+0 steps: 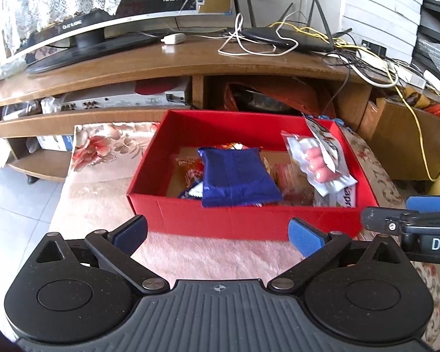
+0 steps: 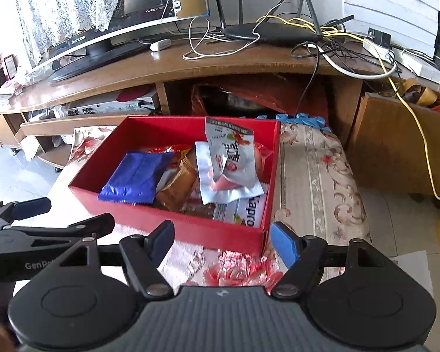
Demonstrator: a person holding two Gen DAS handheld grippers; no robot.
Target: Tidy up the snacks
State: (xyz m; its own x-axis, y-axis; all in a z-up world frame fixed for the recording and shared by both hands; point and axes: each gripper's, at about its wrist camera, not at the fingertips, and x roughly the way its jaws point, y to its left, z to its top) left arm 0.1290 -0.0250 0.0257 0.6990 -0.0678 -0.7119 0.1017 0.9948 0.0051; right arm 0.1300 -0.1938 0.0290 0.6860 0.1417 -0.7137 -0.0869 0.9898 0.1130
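Two black grippers with blue pads, the left gripper spread wide and the right gripper partly apart, both empty-handed, hover just before an open red cardboard box of snack packets on the floral-clothed tabletop.

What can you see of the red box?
The red box is a shallow, open-topped rectangle that looks like cardboard, red inside and out with a brownish floor. It sits flat on a floral cloth before a wooden TV stand. Inside lie snack packets, among them a blue packet and a silver pouch leaning on others. Neither gripper touches it.
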